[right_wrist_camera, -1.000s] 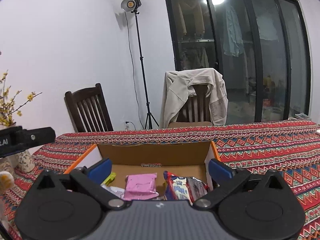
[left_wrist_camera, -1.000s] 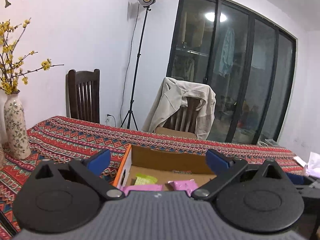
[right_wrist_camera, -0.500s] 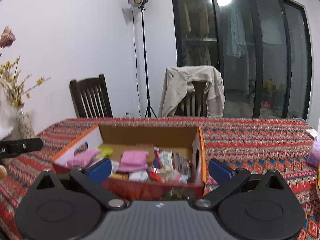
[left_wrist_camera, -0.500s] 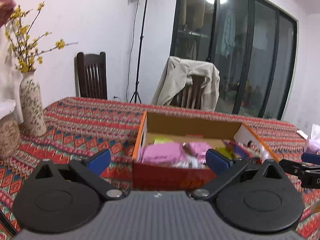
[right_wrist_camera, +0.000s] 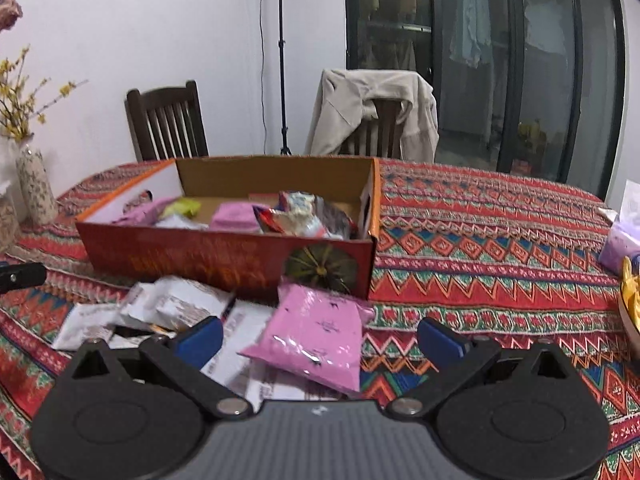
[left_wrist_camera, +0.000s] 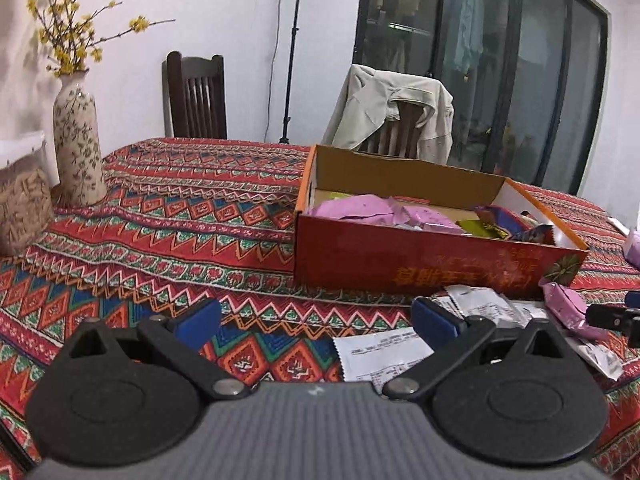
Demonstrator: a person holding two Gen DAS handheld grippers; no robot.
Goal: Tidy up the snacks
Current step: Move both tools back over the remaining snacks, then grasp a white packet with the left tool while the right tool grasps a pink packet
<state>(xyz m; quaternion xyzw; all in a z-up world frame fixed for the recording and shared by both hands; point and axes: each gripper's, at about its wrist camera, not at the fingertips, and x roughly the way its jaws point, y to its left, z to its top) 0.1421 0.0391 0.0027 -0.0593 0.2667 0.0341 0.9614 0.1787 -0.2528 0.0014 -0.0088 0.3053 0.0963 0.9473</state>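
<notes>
Patterned tablecloth [right_wrist_camera: 480, 240] carries red box [right_wrist_camera: 224, 260], loose packets [right_wrist_camera: 312, 332], vase [left_wrist_camera: 76, 140].

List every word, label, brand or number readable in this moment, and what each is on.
No text can be read for certain.
Red box, front wall: gold characters, upside down in the left wrist view, blurred.
White packets in front of the box: fine print, too small.
White packet by the left tool: lines of print, too small.
Pink packet: small dark marks, unreadable.

Both wrist views look low across the table, sharing the box [left_wrist_camera: 420, 258] [right_wrist_camera: 224, 256].
</notes>
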